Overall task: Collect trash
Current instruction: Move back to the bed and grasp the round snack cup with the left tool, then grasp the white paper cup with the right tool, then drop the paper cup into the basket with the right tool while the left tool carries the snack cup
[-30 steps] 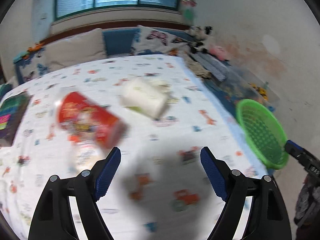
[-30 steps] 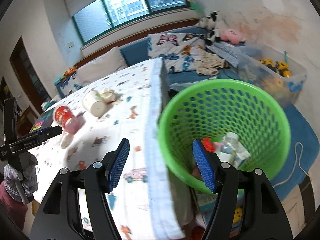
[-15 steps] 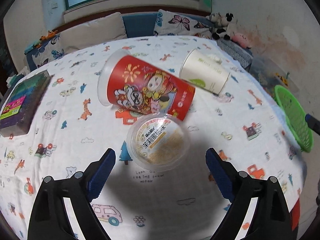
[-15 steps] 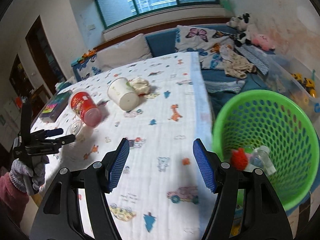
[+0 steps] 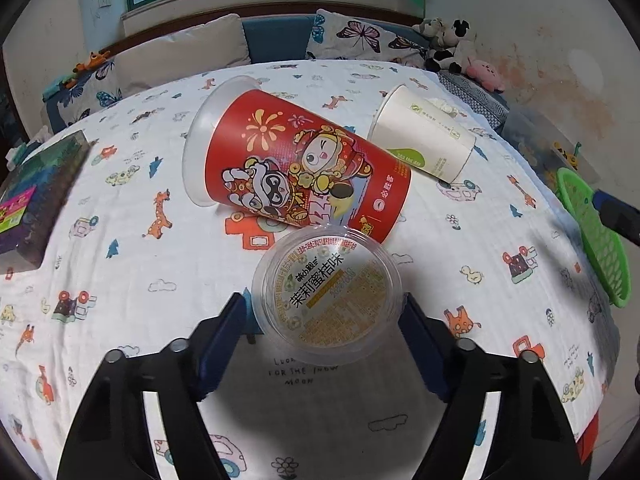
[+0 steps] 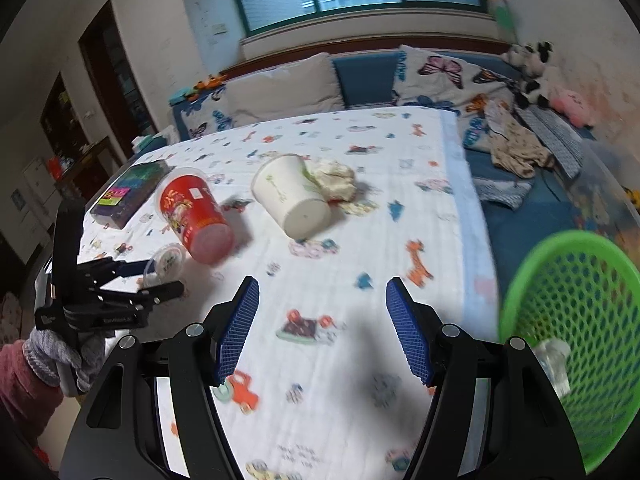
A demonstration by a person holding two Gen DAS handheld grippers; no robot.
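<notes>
A small clear plastic tub (image 5: 326, 296) with a yellow printed lid stands on the cartoon-print tablecloth. My left gripper (image 5: 322, 312) has it between its blue pads; the jaws are closing and stand right at the rim. Just behind it a red printed cup (image 5: 296, 168) lies on its side, with a white paper cup (image 5: 424, 136) on its side to the right. In the right wrist view my right gripper (image 6: 322, 320) hangs open and empty over the cloth, and a crumpled tissue (image 6: 336, 180) lies against the white paper cup (image 6: 292, 196). The green basket (image 6: 568, 320) holds some trash.
A dark box (image 5: 36, 196) lies at the table's left edge. The green basket (image 5: 592, 232) sits off the right edge. A gloved hand (image 6: 56, 356) holds the left gripper (image 6: 160, 280). A sofa with cushions and plush toys runs behind the table.
My left gripper came down and forward onto the clear tub, and its jaws narrowed around it. My right gripper swung left from over the basket to above the tablecloth.
</notes>
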